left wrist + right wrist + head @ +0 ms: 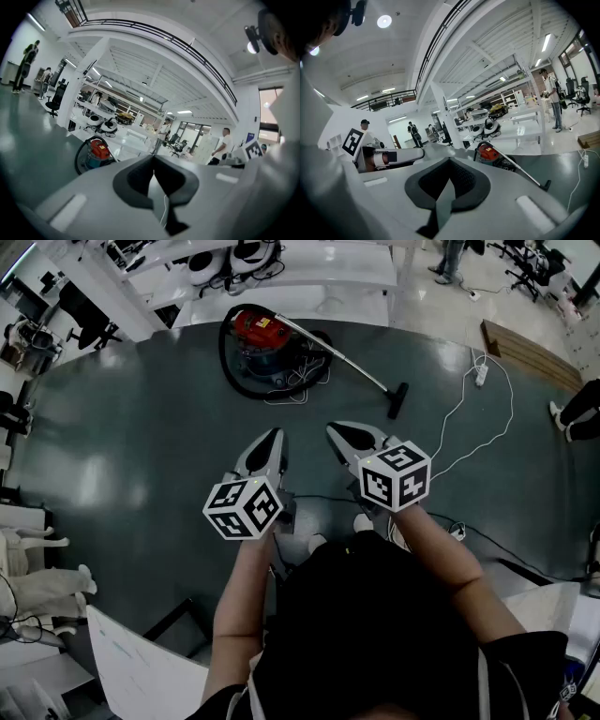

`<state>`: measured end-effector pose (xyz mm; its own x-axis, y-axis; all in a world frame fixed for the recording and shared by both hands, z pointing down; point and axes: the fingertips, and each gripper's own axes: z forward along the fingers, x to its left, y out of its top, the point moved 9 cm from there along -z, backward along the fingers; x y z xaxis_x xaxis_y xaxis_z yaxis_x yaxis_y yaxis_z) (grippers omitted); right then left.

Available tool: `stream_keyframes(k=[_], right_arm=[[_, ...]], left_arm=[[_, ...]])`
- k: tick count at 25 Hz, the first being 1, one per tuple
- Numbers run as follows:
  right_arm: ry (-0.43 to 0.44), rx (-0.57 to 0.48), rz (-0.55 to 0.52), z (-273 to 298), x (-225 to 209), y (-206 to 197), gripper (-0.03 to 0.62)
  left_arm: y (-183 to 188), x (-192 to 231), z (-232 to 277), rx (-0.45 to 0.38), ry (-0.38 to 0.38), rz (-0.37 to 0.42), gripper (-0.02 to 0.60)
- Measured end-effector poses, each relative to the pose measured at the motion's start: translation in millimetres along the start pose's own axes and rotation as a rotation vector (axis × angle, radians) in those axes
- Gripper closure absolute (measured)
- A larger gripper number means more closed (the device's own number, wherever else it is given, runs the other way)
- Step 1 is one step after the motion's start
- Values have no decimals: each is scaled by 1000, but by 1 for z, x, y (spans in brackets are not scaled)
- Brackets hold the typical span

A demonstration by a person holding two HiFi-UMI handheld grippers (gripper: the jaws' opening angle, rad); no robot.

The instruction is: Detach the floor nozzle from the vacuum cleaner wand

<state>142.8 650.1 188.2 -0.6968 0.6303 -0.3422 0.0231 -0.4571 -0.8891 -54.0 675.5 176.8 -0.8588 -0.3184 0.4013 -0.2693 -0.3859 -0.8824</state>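
As seen from above, wand [334, 352] slanting from red canister [261, 332] to floor nozzle [398, 399] (lower right); left gripper [274, 435], right gripper [337, 431] both closed, empty.

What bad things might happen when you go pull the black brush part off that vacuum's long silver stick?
1. The white power strip and cable lie right beside the black floor nozzle; feet stepping closer might catch them.
2. The left gripper and right gripper are shut and empty; unless the jaws open first, they would only knock the thin silver wand.
3. Pulling may drag the red canister vacuum, since nothing steadies it.
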Motion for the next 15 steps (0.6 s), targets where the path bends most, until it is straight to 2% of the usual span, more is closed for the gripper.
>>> stream_keyframes(k=[11, 15], right_arm=[[-10, -1, 6, 17, 14, -3, 597], [-11, -22, 29, 23, 22, -7, 597]], left_arm=[[0, 23, -9, 7, 7, -17, 575], [2, 35, -14, -6, -35, -31, 575]])
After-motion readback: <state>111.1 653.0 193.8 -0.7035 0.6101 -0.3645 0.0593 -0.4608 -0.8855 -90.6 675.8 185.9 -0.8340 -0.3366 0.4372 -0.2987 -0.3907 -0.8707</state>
